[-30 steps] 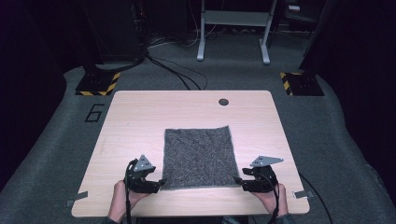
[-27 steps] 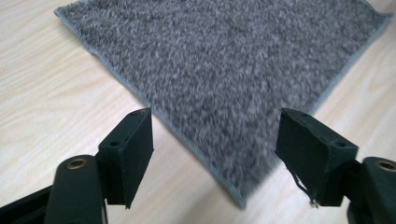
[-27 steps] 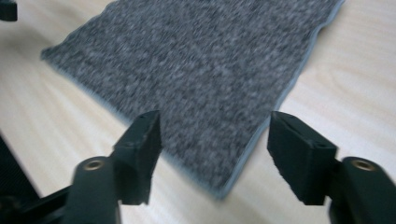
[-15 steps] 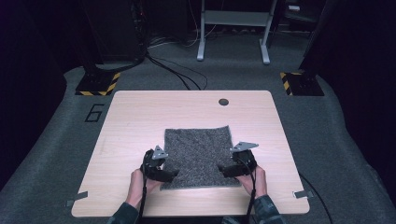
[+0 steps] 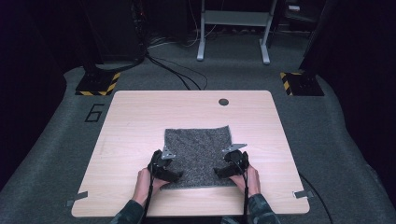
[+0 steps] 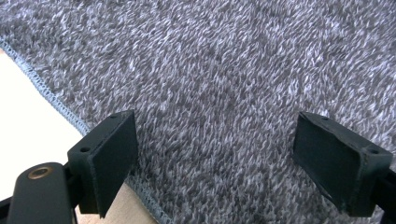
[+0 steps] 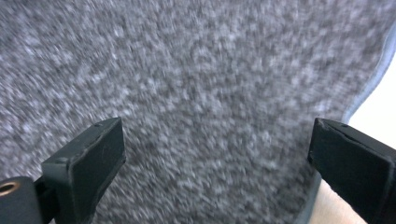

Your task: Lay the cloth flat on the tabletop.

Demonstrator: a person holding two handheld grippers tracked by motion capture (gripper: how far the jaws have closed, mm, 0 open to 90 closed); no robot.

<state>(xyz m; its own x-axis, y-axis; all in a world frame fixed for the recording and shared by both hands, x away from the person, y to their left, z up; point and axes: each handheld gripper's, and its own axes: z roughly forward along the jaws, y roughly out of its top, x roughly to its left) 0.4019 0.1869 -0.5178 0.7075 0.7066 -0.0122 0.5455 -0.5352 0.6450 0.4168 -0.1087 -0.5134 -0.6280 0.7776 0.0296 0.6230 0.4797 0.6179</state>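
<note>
Now both tools are over the near corners of the grey cloth [image 5: 198, 156], while a second ago they stood outside its near edge, one at each side; the left tool [image 5: 173, 176] is above the near left corner and the right tool [image 5: 219, 171] above the near right corner. The jaws of both have just been opening; they stand wide, with the fuzzy cloth under them and nothing pressed between the pads. In my judgement this means the person prepares to take the two near corners, perhaps to fold or lift the cloth. The cloth lies flat and square on the wooden surface [image 5: 135, 121], a little nearer to the person. I count one cloth, two tools, two hands, and one small dark hole [image 5: 223, 101] in the surface near its far edge.
</note>
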